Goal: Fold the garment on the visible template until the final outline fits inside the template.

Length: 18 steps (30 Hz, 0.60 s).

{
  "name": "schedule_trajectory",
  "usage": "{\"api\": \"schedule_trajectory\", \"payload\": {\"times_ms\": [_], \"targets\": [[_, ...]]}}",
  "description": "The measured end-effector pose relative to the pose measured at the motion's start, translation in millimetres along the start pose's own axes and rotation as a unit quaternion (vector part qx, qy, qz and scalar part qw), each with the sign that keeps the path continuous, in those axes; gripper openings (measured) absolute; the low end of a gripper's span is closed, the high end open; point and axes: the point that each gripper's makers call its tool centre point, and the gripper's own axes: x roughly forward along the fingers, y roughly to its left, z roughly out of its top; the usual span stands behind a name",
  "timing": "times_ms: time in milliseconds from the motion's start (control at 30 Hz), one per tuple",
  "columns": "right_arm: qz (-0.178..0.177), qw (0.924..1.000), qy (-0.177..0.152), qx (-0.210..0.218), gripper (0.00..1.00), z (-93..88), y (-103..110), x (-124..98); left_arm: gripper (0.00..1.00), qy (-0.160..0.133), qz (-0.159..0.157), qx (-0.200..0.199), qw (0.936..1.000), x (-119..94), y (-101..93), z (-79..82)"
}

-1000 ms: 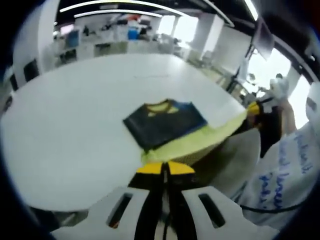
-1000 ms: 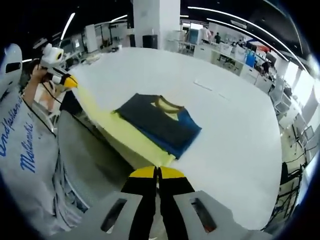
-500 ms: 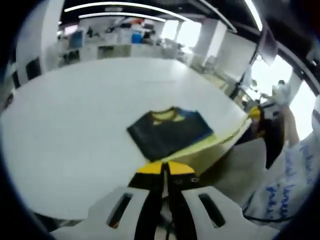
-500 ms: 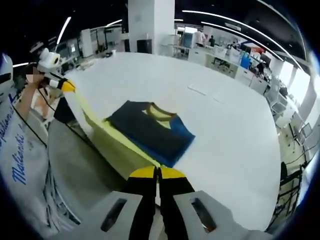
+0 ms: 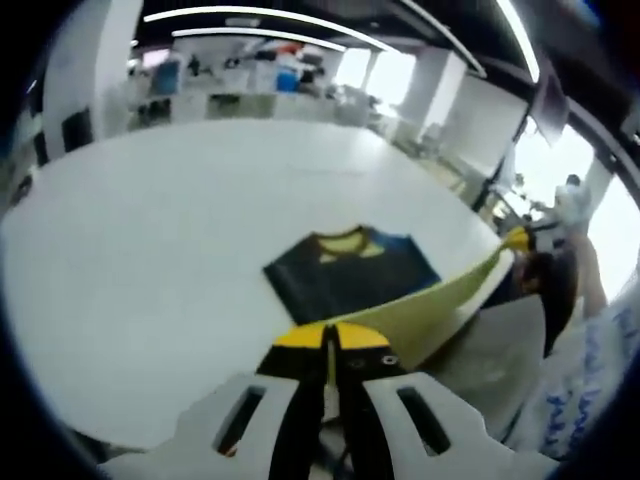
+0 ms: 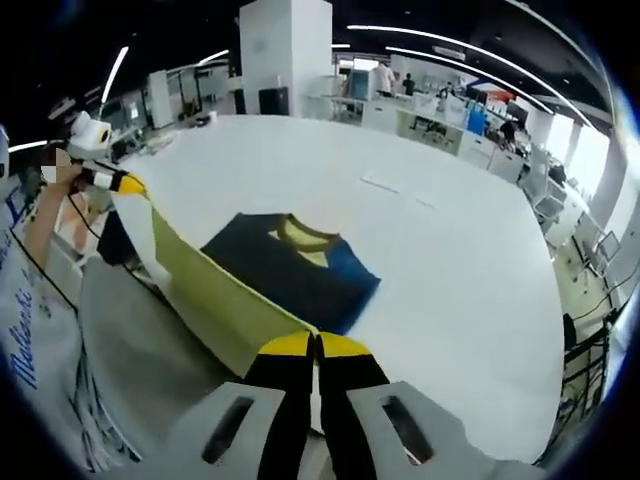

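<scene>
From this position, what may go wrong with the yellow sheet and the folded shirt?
Both grippers, left gripper and right gripper, pinch the yellow sheet lifted at the table edge. The folded shirt lies on it, so lifting further may slide or unfold the shirt. The sheet may also slip from a closed jaw.
</scene>
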Motion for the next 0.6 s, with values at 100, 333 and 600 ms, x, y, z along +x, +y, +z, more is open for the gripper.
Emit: {"api": "schedule_trajectory", "payload": {"times_ms": [100, 333, 600], "targets": [[-0.008, 1.0000, -0.001, -0.001, 0.01, 2.6, -4, 4, 0.00, -0.002, 0.001, 0.000, 1.0000, 3, 2.2, 2.7], [-0.016, 0.9998, -0.007, -0.003, 0.01, 8.2, -11, 10, 0.00, -0.010, 0.004, 0.000, 0.9999, 9, 5.0, 10.2], [-0.018, 0.9997, -0.016, -0.008, 0.01, 16.4, -22, 22, 0.00, -0.009, 0.017, 0.021, 0.9996, 25, 11.9, 21.1]]}}
